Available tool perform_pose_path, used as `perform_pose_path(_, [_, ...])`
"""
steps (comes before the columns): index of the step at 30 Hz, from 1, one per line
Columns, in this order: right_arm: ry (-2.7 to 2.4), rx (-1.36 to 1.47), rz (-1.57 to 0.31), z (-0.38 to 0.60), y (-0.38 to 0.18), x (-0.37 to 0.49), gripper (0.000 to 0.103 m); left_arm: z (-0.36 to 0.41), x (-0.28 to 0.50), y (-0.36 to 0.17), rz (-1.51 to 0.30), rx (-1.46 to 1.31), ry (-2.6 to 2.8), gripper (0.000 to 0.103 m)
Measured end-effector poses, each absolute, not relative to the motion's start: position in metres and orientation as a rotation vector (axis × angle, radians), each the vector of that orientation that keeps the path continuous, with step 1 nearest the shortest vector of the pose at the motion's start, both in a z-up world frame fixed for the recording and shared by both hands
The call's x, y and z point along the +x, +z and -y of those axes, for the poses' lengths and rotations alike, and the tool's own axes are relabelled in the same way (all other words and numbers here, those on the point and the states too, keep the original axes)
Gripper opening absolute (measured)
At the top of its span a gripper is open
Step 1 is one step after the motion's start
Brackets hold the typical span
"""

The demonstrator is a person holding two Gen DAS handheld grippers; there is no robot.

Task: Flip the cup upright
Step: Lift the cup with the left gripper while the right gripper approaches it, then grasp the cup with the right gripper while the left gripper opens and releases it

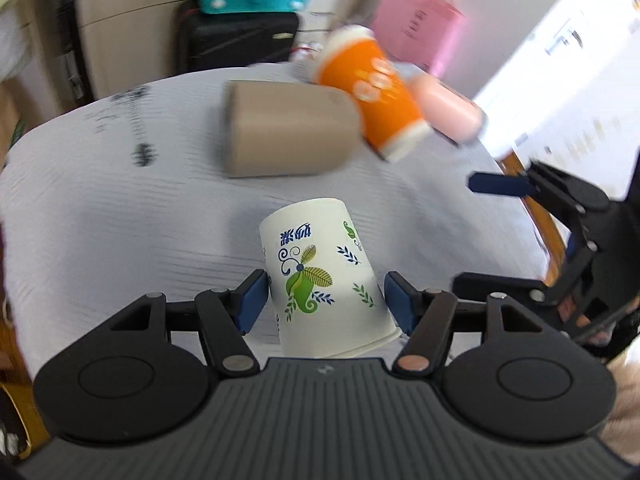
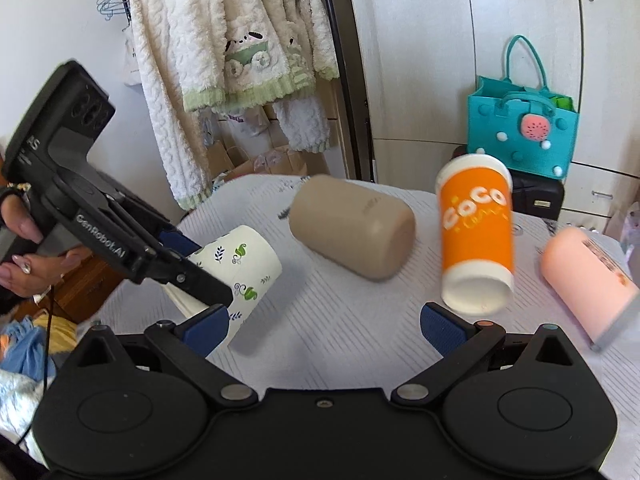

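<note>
A white paper cup point(image 1: 324, 280) with green leaf print is held between my left gripper's point(image 1: 326, 300) blue pads, its base pointing away and its rim toward the camera, tilted above the tablecloth. The right wrist view shows the same cup point(image 2: 240, 268) in the left gripper point(image 2: 192, 276), lifted off the table. My right gripper point(image 2: 324, 324) is open and empty, low over the table; it also shows at the right edge of the left wrist view point(image 1: 480, 232).
On the white-clothed round table point(image 2: 340, 320) lie a tan cup point(image 2: 352, 226) on its side, an orange "CoCo" cup point(image 2: 476, 232) and a pink cup point(image 2: 588, 280) on its side. A teal bag point(image 2: 524, 128) and a black case point(image 2: 536, 196) stand behind.
</note>
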State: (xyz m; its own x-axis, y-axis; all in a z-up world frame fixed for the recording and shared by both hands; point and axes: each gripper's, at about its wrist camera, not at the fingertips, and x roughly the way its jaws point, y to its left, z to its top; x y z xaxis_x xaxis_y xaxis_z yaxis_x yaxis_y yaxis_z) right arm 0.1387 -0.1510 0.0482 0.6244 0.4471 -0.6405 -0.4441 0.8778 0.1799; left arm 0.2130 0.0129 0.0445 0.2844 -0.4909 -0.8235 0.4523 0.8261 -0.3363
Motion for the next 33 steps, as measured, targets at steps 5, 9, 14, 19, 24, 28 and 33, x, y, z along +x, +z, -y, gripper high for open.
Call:
perform_pose_path(5, [0.505,-0.014,-0.743,0.173,0.041,0.12,0.103,0.028,0.203,0.049,-1.107,0.069,-0.724,0.063])
perform_pose_path(9, [0.516,-0.017,-0.75,0.19,0.031,0.105,0.103,0.058,0.2,0.047,-1.105,0.16,-0.781,0.063])
perform_pose_path(14, [0.568,-0.043,-0.769,0.194,0.015,0.092,0.103,0.092,0.2,0.042,-1.133,0.306,-0.839,0.063])
perform_pose_path(19, [0.656,-0.058,-0.759,0.189,0.006,0.087,0.101,0.114,0.194,0.042,-1.106,0.452,-0.925,0.063])
perform_pose_path(24, [0.704,-0.114,-0.72,0.186,0.001,0.083,0.101,0.132,0.189,0.041,-1.074,0.561,-0.958,0.064])
perform_pose_path(28, [0.709,-0.139,-0.705,0.185,-0.004,0.083,0.101,0.144,0.186,0.035,-1.071,0.617,-0.983,0.065])
perform_pose_path(33, [0.708,-0.187,-0.689,0.19,-0.007,0.08,0.101,0.152,0.185,0.029,-1.064,0.637,-0.989,0.067])
